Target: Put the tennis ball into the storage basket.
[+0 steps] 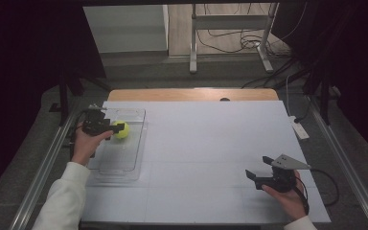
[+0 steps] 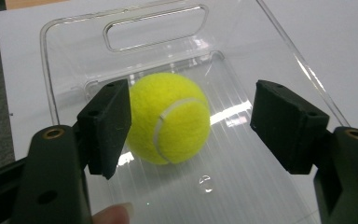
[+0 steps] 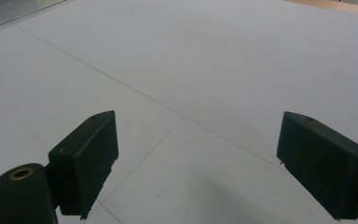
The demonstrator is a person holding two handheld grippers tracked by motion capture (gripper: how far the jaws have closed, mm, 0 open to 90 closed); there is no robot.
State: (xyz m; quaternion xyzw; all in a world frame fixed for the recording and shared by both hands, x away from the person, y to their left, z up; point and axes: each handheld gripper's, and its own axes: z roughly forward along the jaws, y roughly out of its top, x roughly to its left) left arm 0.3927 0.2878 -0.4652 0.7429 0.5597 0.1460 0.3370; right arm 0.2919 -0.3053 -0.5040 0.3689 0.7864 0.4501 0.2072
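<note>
Counter: a white sheet (image 1: pixel 206 153) covers the counter, with a strip of wooden top (image 1: pixel 191 94) showing along its far edge.
Room: dark curtains hang at both sides; beyond the counter are a grey floor, a metal stand (image 1: pixel 230 36) and loose cables.
Tray: a clear plastic tray (image 1: pixel 134 158) with a handle slot lies on the sheet's left part.
Ball: a yellow tennis ball (image 1: pixel 121 130) (image 2: pixel 170 119) rests inside the tray, toward its far end.
Left gripper: the left gripper (image 1: pixel 120 127) (image 2: pixel 191 126), held over the tray from its left side, has its jaws parted around the ball (one jaw is against or just beside it, the other stands clear).
Right gripper: the right gripper (image 1: pixel 258 172) (image 3: pixel 200 163) is held well right of the tray, jaws wide apart and holding nothing, pointing across the bare sheet toward the tray.
</note>
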